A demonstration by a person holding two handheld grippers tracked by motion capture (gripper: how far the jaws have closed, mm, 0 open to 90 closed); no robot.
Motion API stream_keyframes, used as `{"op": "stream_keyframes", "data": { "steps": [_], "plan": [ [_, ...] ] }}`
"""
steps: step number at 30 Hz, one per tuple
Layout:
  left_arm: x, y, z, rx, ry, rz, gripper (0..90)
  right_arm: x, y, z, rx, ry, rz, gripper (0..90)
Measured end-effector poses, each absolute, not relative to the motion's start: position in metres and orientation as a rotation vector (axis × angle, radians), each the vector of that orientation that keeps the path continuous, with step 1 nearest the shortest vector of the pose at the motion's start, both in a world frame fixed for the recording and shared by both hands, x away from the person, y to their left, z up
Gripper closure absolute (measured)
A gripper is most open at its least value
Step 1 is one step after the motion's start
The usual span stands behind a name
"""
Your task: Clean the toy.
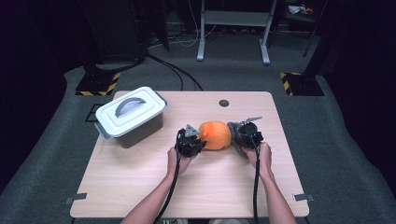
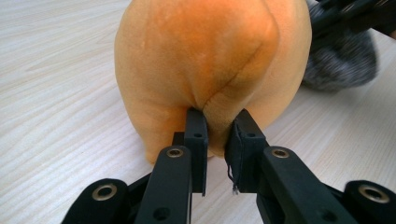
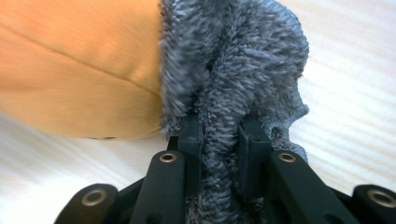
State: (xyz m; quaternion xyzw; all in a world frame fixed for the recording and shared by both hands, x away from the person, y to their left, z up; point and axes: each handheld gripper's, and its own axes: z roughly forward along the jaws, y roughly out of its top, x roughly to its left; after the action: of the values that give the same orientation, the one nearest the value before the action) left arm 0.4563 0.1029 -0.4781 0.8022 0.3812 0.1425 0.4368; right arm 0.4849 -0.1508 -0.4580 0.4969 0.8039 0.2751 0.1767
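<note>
White lidded box [image 1: 132, 116], grey handle, far-left on wooden table [image 1: 140, 186]; small dark disc [image 1: 224, 103], possibly hole, near far edge.

Open surface [image 1: 187, 191] near the hands; lidded grey box [image 1: 131, 115] blocking the far left corner.

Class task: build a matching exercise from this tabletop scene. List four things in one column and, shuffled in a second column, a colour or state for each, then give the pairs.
1 plush toy
2 fuzzy cloth
3 storage box
4 left gripper

A grey, pinched by the right gripper
B white lid with grey handle
C orange
D shut on the toy's fabric

Pairs: 1-C, 2-A, 3-B, 4-D
</note>
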Motion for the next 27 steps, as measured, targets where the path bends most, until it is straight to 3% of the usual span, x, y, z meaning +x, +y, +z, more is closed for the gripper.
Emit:
{"op": "stream_keyframes", "data": {
  "steps": [12, 27],
  "plan": [
    [0.455, 0.099, -0.476, 2.002, 0.929, 0.363, 78.8, 0.457, -0.11, -0.39, 1.156, 2.277, 0.926, 74.5],
    [0.455, 0.098, -0.475, 2.006, 0.927, 0.358, 78.7, 0.458, -0.088, -0.4, 1.099, 2.299, 0.868, 74.3]
  ]
}}
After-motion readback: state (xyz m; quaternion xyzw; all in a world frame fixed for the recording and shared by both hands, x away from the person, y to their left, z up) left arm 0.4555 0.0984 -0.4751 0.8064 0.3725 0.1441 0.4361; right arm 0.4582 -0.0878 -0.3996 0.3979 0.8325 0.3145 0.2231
